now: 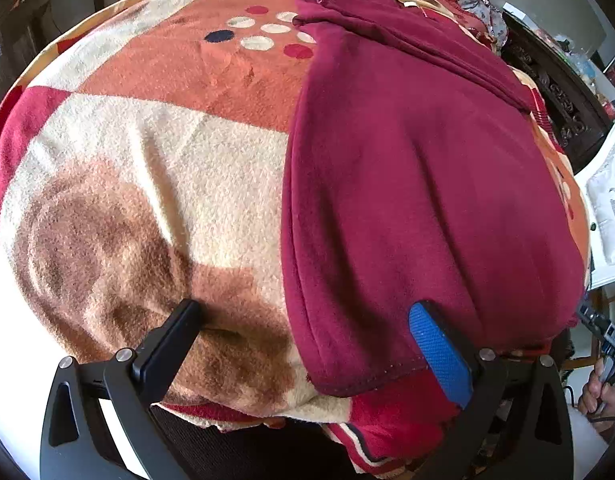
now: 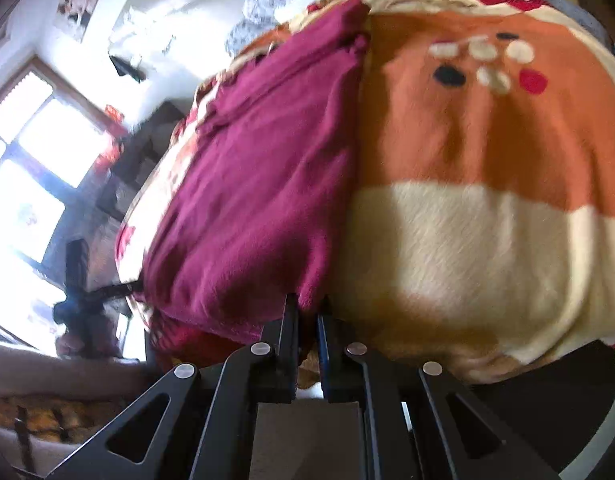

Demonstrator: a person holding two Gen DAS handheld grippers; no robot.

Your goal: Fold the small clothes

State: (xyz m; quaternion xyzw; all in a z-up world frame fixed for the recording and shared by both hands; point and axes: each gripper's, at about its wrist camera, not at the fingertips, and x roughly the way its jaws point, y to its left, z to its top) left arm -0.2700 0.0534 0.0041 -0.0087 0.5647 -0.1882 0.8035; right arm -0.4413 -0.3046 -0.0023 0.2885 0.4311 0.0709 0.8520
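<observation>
Bright window light fills the room behind a round surface draped in a fleecy blanket (image 1: 155, 184) of cream, orange and red patches with a cluster of dots. Spread over the blanket's right side in the left wrist view lies the maroon garment (image 1: 407, 184), a soft knit already doubled lengthwise, its stitched hem hanging near the surface's front edge. It looks light, limp and a little clingy against the fleece, so I judge it will sag and drag rather than hold a shape; corners and the hem are the sensible places to pinch, both layers together. The left gripper (image 1: 307, 320) is spread wide and holds nothing, one finger on the blanket, the blue-padded one over the garment's near corner. The right gripper (image 2: 307, 312) is clenched on the garment's lower edge, a fold of maroon cloth pinched between its fingers.
</observation>
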